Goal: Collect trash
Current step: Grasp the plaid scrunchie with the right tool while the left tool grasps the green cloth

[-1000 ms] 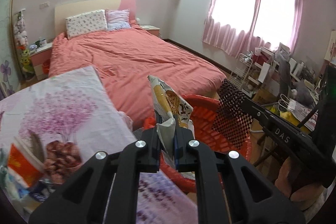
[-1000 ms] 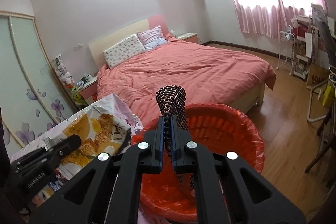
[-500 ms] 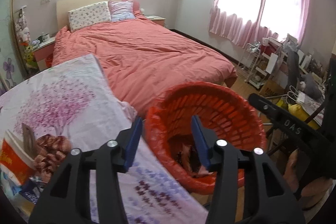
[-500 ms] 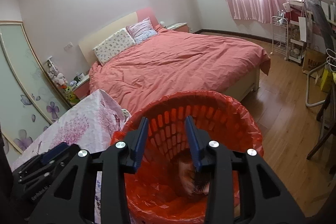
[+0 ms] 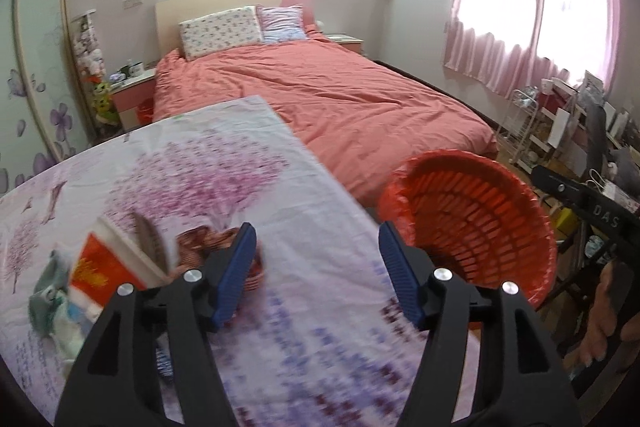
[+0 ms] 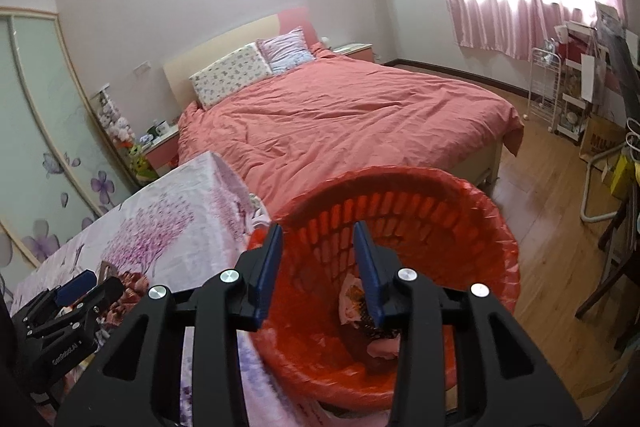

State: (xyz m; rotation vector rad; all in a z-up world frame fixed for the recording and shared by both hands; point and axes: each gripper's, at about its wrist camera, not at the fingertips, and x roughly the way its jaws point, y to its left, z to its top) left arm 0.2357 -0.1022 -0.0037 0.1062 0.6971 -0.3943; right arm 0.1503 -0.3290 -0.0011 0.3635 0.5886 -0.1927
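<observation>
- Now both tools are empty: 1 second ago the left tool (image 5: 314, 267) clamped a snack bag and the right tool (image 6: 318, 263) a dark mesh scrap.
- Both pieces lie in the red basket (image 6: 496, 227); the right view shows wrappers (image 6: 356, 301) at its bottom. So 2 items look collected.
- Left tool: jaws opening, nothing between them, turned from the basket toward the worktop (image 5: 320, 187).
- Right tool: released, jaws part open, hanging over the basket mouth.
- Left view only: remaining trash on the worktop, a red and white carton (image 5: 104, 267), a brown wrapper (image 5: 200, 243), pale crumpled bits (image 5: 52, 299). Likely next pick.
- Right view only: the basket's contents; the left view shows just its inner wall.
</observation>
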